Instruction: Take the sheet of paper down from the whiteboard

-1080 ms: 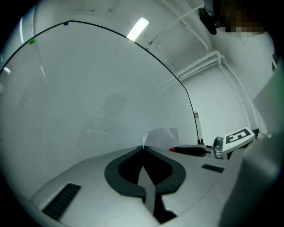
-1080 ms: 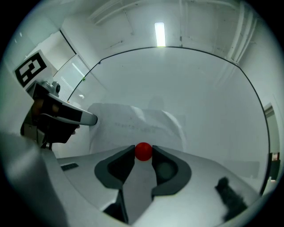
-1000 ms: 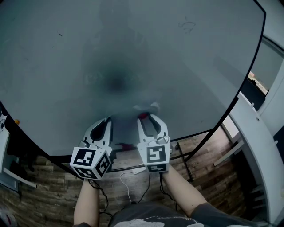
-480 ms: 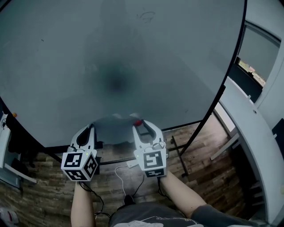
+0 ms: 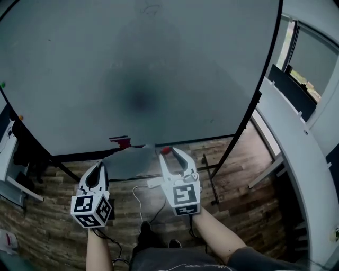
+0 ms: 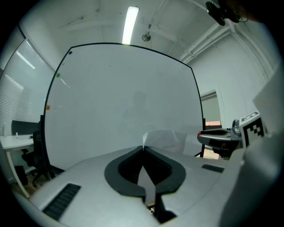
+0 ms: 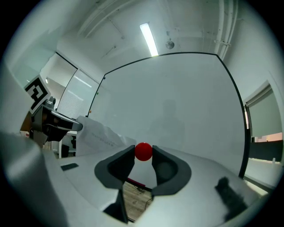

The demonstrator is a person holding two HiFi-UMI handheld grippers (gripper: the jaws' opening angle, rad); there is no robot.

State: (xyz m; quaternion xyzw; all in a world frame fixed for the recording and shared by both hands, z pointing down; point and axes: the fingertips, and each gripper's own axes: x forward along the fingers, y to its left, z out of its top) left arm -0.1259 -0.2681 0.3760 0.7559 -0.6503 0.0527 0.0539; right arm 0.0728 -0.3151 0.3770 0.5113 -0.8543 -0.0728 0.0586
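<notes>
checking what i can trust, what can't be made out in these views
- Print on the sheet of paper: right gripper view, too small to read.
- Most of the sheet: left gripper view, hidden behind the left gripper's shut jaws.
- Scribble atop the whiteboard: head view, too faint.
- Red thing at the board's bottom edge: head view, too small to identify.

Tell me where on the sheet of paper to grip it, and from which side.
Probably by its left edge, coming edge-on from the person's side, as the left claw does now: the sheet of paper is thin, flat and hanging free of the whiteboard.
</notes>
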